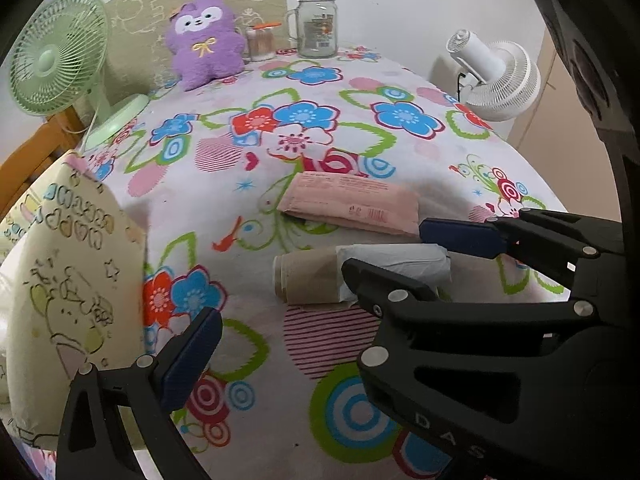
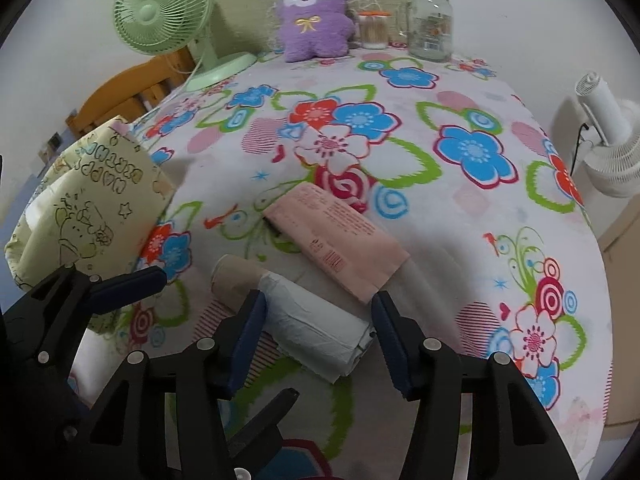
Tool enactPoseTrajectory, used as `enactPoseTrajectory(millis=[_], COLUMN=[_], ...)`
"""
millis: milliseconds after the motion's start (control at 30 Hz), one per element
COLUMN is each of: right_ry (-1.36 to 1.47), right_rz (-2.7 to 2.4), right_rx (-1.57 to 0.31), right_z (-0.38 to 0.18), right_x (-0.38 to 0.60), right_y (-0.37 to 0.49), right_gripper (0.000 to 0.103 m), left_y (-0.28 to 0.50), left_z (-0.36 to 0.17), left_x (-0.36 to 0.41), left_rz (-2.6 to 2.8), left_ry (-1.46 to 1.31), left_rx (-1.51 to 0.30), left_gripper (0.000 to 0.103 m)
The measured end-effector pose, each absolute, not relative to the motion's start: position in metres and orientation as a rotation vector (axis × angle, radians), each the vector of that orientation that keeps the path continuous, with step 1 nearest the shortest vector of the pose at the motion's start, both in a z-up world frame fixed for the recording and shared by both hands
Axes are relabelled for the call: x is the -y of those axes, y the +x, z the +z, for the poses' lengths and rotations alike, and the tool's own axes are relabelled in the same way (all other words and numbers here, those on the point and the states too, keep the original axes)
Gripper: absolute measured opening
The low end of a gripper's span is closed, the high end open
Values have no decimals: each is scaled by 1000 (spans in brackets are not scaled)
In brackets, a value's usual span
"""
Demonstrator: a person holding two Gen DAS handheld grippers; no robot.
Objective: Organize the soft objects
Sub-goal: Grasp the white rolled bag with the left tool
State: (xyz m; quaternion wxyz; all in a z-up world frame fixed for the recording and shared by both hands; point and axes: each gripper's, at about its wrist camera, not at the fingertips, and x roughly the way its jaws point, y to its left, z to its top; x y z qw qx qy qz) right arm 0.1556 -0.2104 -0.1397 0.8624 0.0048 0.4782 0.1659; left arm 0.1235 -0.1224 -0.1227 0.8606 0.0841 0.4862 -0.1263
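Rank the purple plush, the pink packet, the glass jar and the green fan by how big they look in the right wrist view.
1. pink packet, though it lies nearer.
2. green fan and purple plush: too close to rank.
3. glass jar.

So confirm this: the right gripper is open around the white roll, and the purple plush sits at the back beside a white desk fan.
Not quite: the desk fan near the purple plush is green, as the right wrist view shows. The right gripper does stand open around the white roll.

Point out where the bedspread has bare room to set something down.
Free: the wide stretch between the pink packet and the purple plush, and the right side toward the white fan. Crowded: the near edge, where the roll, pouch and both grippers sit.
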Motion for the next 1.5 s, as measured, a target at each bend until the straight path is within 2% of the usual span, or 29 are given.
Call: enactPoseTrajectory(millis=[400,567,633,1200,1300,1500], right_ry=[-83,-102,-103,-46,-41,-39], right_rz=[215,153,142,106,111,124], right_rx=[-963,-925,-910,-940,-943,-936], right_z=[-125,-120,-119,-134,-135,-134], right_x=[226,238,242,262,262,258], right_y=[154,155,156,168,169,170], right_gripper=[60,76,78,80,80,80], left_y=[135,143,146,158,157,155], left_z=[-123,-125,-126,-138,-137,-133], left_x=[136,145,148,159,157,151], left_rz=[-280,-292,-291,-272,-273,-282], left_ry=[160,138,138,147,142,139], left_rx=[-1008,-1019,-1023,-1042,-1027,-1015], left_gripper=[103,103,103,100,95,77])
